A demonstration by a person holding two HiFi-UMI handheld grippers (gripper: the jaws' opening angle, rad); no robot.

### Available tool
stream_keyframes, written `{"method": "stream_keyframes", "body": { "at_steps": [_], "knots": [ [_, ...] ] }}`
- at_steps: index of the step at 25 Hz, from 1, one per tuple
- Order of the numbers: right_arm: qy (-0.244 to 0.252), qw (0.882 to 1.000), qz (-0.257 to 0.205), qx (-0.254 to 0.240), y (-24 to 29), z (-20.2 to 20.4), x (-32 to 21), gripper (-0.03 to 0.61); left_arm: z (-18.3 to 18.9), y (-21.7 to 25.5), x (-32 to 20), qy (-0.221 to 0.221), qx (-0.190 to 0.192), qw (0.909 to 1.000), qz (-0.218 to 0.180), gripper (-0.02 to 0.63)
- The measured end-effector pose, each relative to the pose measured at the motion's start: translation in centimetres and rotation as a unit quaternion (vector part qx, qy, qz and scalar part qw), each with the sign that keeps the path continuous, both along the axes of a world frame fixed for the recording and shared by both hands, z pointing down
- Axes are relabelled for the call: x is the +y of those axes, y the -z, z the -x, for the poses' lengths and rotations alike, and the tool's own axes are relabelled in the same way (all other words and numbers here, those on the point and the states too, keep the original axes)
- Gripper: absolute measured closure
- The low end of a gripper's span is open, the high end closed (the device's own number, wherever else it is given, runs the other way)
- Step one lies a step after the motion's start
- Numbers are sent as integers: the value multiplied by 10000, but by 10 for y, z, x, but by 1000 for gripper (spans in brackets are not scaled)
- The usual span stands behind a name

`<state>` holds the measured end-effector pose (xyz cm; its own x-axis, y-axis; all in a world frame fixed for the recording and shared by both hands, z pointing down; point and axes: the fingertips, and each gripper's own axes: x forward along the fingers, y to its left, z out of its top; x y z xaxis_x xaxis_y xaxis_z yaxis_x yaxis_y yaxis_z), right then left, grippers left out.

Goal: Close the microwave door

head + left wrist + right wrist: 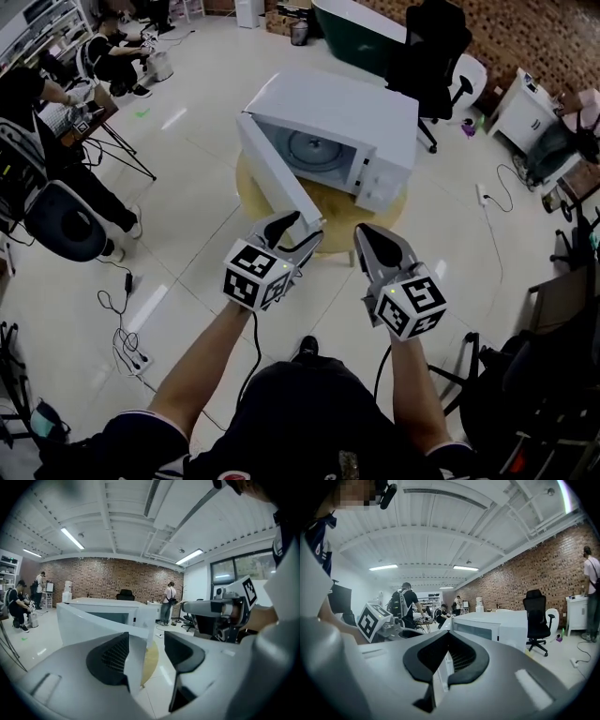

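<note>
A white microwave (347, 112) stands on a round wooden table (328, 211), its door (277, 173) swung wide open toward me. My left gripper (298, 230) is open at the door's free end. In the left gripper view the door's edge (133, 658) stands between the jaws of the left gripper (145, 651), close against the left pad and apart from the right one. My right gripper (370, 239) hovers just right of the door's end, over the table's near rim. In the right gripper view the right gripper (449, 634) is shut with nothing held, and the microwave (497, 625) lies ahead.
A black office chair (431, 47) stands behind the microwave and a white cabinet (525, 103) at the far right. People sit and crouch at the far left near a grey chair (66, 220). A power strip with cables (127, 352) lies on the floor at left.
</note>
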<state>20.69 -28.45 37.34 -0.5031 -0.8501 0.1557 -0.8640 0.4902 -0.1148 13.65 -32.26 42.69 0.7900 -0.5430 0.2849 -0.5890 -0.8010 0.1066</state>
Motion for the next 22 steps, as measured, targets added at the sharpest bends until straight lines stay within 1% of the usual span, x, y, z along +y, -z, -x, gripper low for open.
{"method": "stream_keyframes", "body": {
  "at_steps": [4,9,18,20,22],
  "knots": [
    [-195,9998,-53,-11,2,-24,-4,577,-28,1,-12,-169,-60,9998,-50,367],
    [-372,9993,-47,-27,-1,-47,-9,577,-55,0,-27,-296,-115,9995,-75,367],
    [-636,9980,-6,-56,-7,-84,-18,577,-93,-7,-57,-324,-243,9991,-123,373],
    [-677,9977,4,-70,-8,-91,-21,577,-99,-7,-66,-294,-273,9991,-139,390],
    [-726,9973,24,-75,-8,-96,-24,577,-103,-8,-75,-257,-309,9990,-173,424]
  ]
}}
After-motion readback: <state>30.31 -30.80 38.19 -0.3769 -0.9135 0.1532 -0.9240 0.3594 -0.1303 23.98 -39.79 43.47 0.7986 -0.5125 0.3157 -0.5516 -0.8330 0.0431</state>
